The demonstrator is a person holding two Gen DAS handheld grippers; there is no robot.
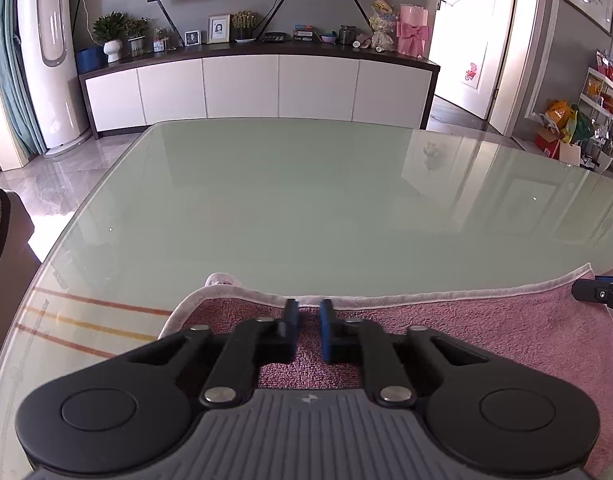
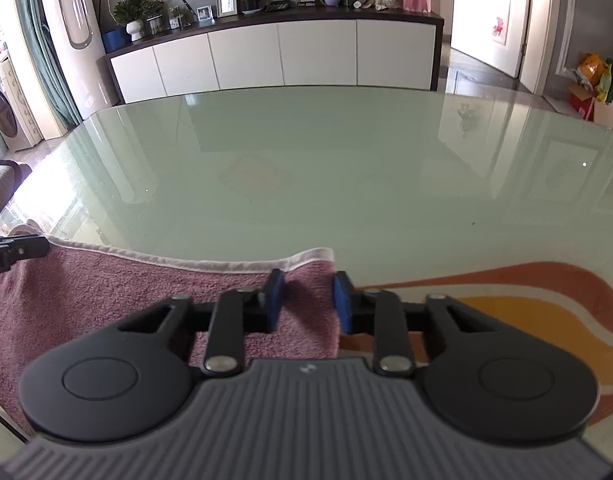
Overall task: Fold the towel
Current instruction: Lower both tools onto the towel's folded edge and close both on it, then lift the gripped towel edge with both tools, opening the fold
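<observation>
The left gripper (image 1: 308,312) pinches the pink towel (image 1: 466,328) at 6 o'clock, but the right gripper (image 2: 308,284) is only half shut around its corner, so that corner may slip out when lifted.

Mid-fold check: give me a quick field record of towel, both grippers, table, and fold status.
towel: pink towel with white hem, lying flat near the table's near edge
left gripper: left gripper at the towel's left far corner, blue pads nearly together with a fold of cloth between them
right gripper: right gripper at the right far corner, pads straddling the towel's right edge, gap wider than the left's
table: glass table, far part bare
fold status: not yet folded; far hem lies on the glass
</observation>
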